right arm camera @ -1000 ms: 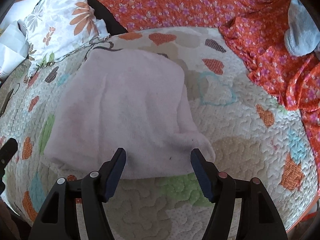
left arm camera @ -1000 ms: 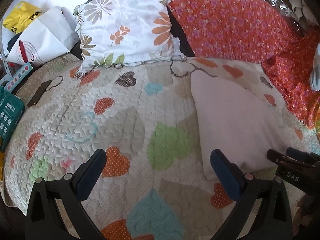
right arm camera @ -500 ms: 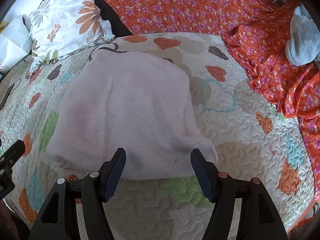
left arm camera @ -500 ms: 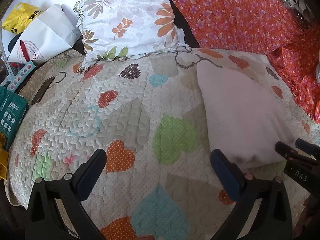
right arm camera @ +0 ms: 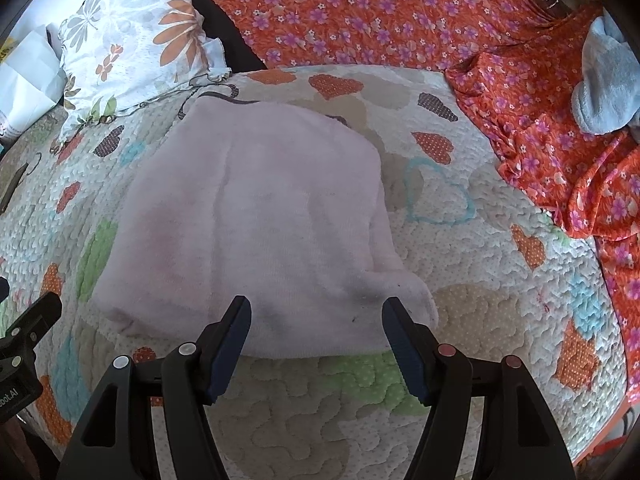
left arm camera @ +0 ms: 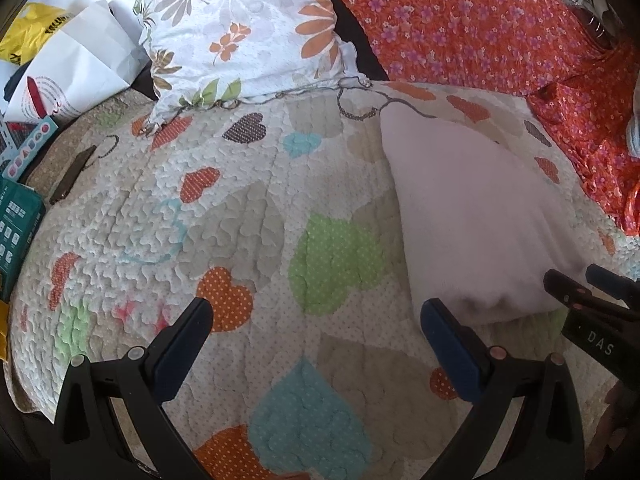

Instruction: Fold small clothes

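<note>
A pale pink folded garment point(right arm camera: 256, 224) lies flat on the heart-patterned quilt point(right arm camera: 460, 320); it also shows at the right of the left wrist view point(left arm camera: 472, 216). My right gripper point(right arm camera: 316, 312) is open and empty, its fingers hovering over the garment's near edge. My left gripper point(left arm camera: 316, 316) is open and empty over bare quilt point(left arm camera: 224, 216), left of the garment. The right gripper's fingers point(left arm camera: 580, 292) show at the right edge of the left wrist view.
A floral pillow point(left arm camera: 240, 36) lies at the back left. Orange flowered fabric point(right arm camera: 400, 16) covers the back and right. A grey sock point(right arm camera: 604, 84) rests on it. White and yellow bags point(left arm camera: 68, 56) and a green box point(left arm camera: 16, 224) lie at the left edge.
Both grippers have moved slightly forward over the bed and stay open. The garment has not changed shape.
</note>
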A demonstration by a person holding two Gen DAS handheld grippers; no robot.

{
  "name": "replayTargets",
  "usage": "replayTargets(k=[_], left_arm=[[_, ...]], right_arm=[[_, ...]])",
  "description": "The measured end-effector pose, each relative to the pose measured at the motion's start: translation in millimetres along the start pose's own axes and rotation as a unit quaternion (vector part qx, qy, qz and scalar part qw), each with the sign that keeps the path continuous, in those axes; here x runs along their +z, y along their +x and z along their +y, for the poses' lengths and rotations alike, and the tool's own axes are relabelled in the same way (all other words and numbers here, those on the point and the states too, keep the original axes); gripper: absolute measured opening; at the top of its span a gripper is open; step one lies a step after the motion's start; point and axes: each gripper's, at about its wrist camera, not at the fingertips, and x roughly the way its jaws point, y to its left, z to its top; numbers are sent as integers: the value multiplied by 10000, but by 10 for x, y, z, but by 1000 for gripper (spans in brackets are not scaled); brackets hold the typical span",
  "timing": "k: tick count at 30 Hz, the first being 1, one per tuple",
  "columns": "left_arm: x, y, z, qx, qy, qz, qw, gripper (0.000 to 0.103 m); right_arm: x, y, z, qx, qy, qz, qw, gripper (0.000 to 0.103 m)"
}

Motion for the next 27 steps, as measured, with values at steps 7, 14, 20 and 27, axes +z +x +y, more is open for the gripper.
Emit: replayTargets(k=[7,14,20,27], left_arm=[[-5,28,-12,-61,-30,72,10000,103],[-12,46,-16,-119,-34,114,9999,103],[-20,57,-25,-197,-65,161,9997,103],[-30,67,-42,-172,-49,187,9997,103]], right_arm=[[-6,7,3,-5,-14,9,10000,73],[-5,13,4,-41,-35,6,10000,73],[-4,15,-2,-47,-58,10,10000,73],[-12,20,-9,-51,-68,0,10000,74]])
